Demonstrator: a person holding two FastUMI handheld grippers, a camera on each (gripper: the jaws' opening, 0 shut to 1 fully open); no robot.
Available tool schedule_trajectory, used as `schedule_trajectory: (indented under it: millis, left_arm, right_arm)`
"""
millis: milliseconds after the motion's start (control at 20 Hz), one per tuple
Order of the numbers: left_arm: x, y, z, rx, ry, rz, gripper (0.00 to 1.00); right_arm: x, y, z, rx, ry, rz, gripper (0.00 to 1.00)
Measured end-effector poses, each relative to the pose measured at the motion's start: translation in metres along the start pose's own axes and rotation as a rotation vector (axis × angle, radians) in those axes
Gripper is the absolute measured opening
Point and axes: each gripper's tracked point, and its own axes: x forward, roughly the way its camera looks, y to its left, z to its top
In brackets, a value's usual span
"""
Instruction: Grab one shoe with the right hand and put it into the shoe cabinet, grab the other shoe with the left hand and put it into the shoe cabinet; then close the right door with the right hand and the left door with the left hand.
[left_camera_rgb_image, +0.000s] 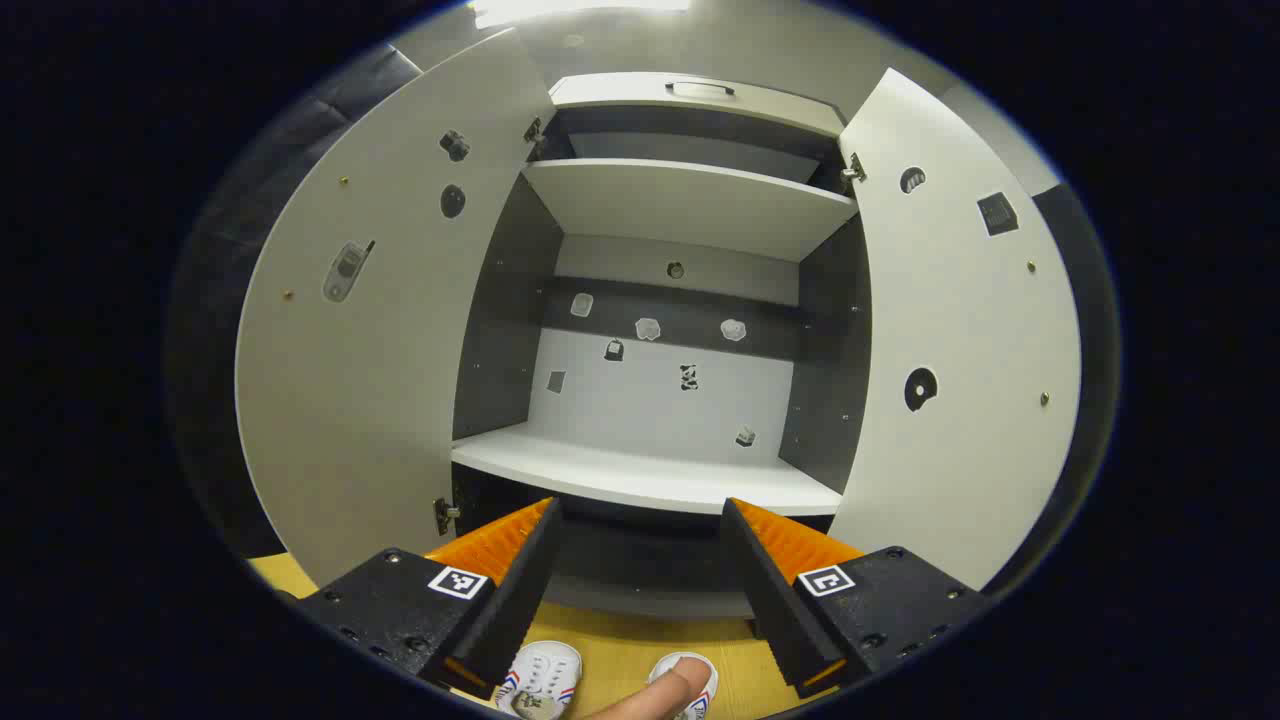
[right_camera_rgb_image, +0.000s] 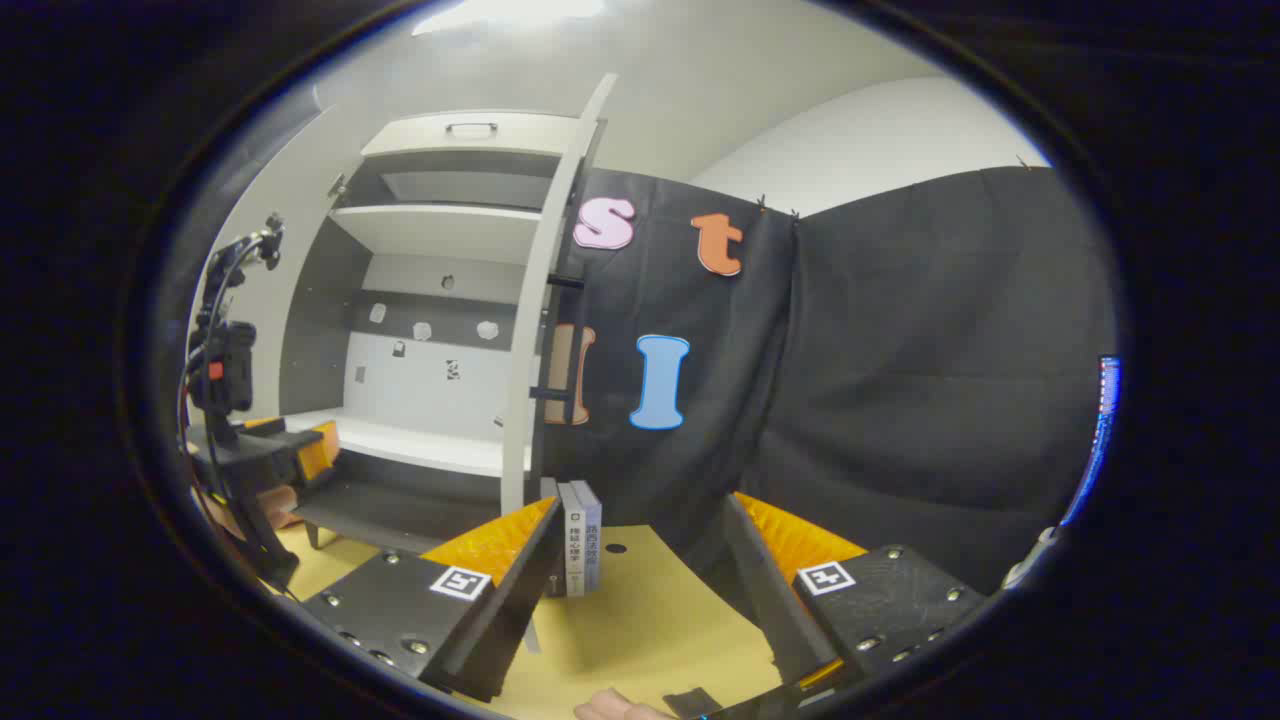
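You're standing in a recording booth staged as a home entryway: black cloth (right_camera_rgb_image: 900, 350) hangs as a wall behind a white shoe cabinet (left_camera_rgb_image: 690, 200) with both doors open, set on a yellow tabletop (right_camera_rgb_image: 640, 620). A few upright books (right_camera_rgb_image: 580, 535) beside the cabinet add the household touch.

Two shoes (left_camera_rgb_image: 545, 680) and books (right_camera_rgb_image: 580, 538) on yellow table (right_camera_rgb_image: 650, 620).

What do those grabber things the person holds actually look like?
Each gripper, left and right, has two wedge-shaped fingers on dark speckled blocks with screws and small square black-and-white tags. In the right gripper view, cables run above the left one.
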Motion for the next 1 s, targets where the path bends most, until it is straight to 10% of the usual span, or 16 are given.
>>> schedule_trajectory:
  millis: [500, 1000]
  left_arm:
    - [-0.089, 0.044, 0.067, 0.073, -0.040, -0.153, 0.96]
    - [-0.122, 0.115, 0.070, 0.107, -0.029, -0.096, 0.96]
  right_arm:
    - [-0.014, 0.018, 0.031, 0.034, -0.025, 0.063, 0.96]
    - [-0.034, 0.065, 0.036, 0.053, -0.042, 0.121, 0.96]
